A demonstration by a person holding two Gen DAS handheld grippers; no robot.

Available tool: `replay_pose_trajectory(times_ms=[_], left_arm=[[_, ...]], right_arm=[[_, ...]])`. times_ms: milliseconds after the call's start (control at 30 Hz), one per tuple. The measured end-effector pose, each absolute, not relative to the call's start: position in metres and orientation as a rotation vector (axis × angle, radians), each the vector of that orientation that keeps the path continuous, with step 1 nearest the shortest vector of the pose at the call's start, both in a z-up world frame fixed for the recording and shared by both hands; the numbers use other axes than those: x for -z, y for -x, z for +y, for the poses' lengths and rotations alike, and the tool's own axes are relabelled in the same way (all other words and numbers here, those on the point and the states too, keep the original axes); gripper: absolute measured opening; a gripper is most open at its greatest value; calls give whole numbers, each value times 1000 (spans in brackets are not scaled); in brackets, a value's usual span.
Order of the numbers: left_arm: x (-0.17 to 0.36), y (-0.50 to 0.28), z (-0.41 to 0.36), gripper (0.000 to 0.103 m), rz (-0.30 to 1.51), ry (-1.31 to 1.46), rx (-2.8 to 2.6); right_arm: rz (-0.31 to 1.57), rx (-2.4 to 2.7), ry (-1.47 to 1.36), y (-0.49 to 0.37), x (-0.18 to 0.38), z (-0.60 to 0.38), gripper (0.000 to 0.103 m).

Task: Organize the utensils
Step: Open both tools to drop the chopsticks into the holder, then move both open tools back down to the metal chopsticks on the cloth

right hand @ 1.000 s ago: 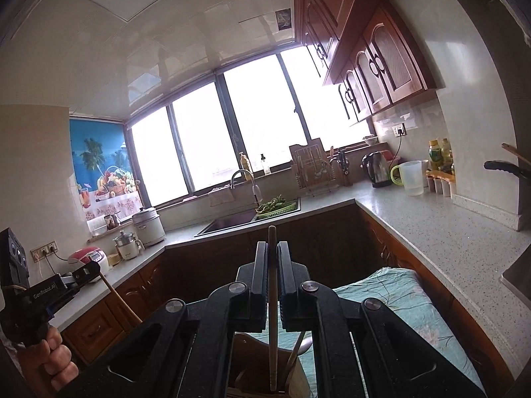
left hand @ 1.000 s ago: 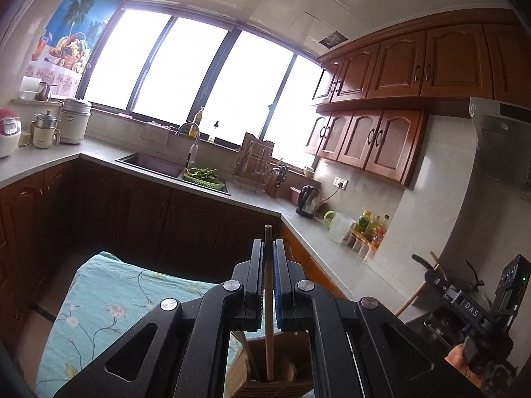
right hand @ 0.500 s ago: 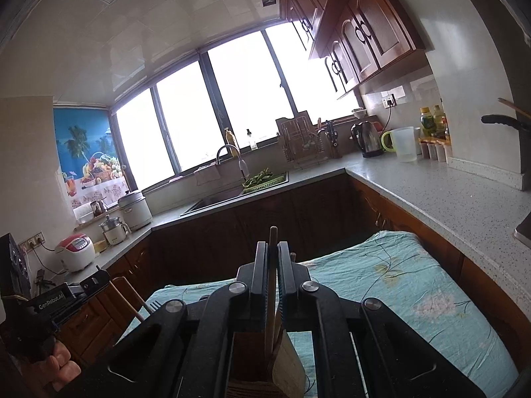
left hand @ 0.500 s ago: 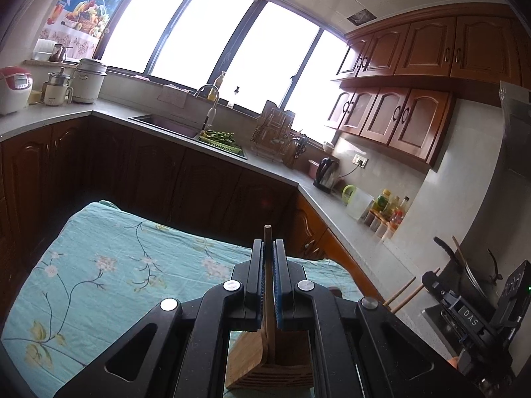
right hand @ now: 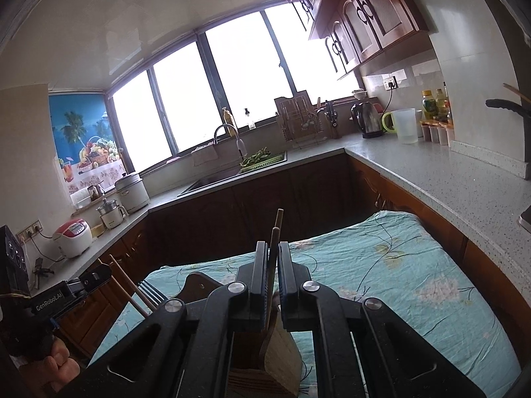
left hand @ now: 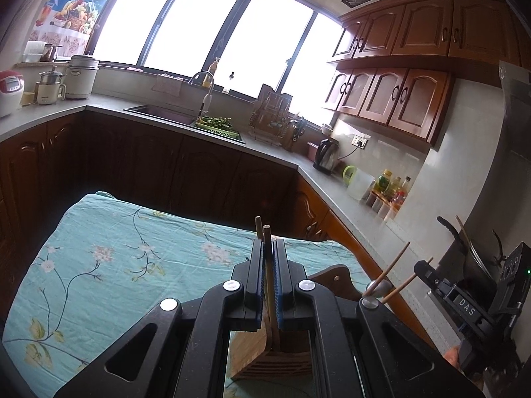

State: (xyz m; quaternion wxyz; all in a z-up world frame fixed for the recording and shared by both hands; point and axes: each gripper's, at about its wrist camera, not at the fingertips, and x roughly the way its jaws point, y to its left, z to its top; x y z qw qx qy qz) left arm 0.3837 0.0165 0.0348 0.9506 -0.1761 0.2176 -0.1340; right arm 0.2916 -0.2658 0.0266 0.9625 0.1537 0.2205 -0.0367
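A: How are the chopsticks held, and why?

B: In each view a thin wooden chopstick is pinched between nearly closed jaws: one in the left gripper (left hand: 268,267), one in the right gripper (right hand: 272,265). Each is gripped partway along its length, so that the lower end can be steered down into the wooden utensil holder (left hand: 265,351) seen directly beneath. A second stick tip (left hand: 257,224) is seen just beside the left one; whether it is also clamped cannot be told.

A: Where is the holder placed?

B: It stands on the surface covered by a teal floral cloth (left hand: 116,258), below both grippers. A fork (right hand: 151,290) and further chopsticks are seen rising from it, so sorting is judged to be partly done.

A: Can any writing be read?

B: "DAS" is read on the right gripper's body in the left view, and "GenRobot.AI" on the left gripper's body in the right view.
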Motion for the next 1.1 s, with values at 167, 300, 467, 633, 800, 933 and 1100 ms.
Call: replay_pose_trajectory(times_ms=[167,300,467,633,800,933,1100], left_arm=[[-33,-379,26,3,450,363,284],[-32,-376,37,12,467,382,289],[-38,-365,46,46,454,393,250],[-39,-343,49,75,468,393,212],[-37,-311,48,81,484,383,196],[-36,-287,50,83,507,375,183],[-37,-258,57,85,538,368,180]], right_arm=[[456,73,-316,-295,-27,-267,6],[460,64,-328,-294,-27,-269,12],[421,55,-363,-282,-34,-273,51],[390,35,-379,-264,-42,-271,89],[385,24,-378,-242,-44,-265,99],[404,2,-395,-224,-42,-263,99],[422,2,-402,-202,-40,-261,100]])
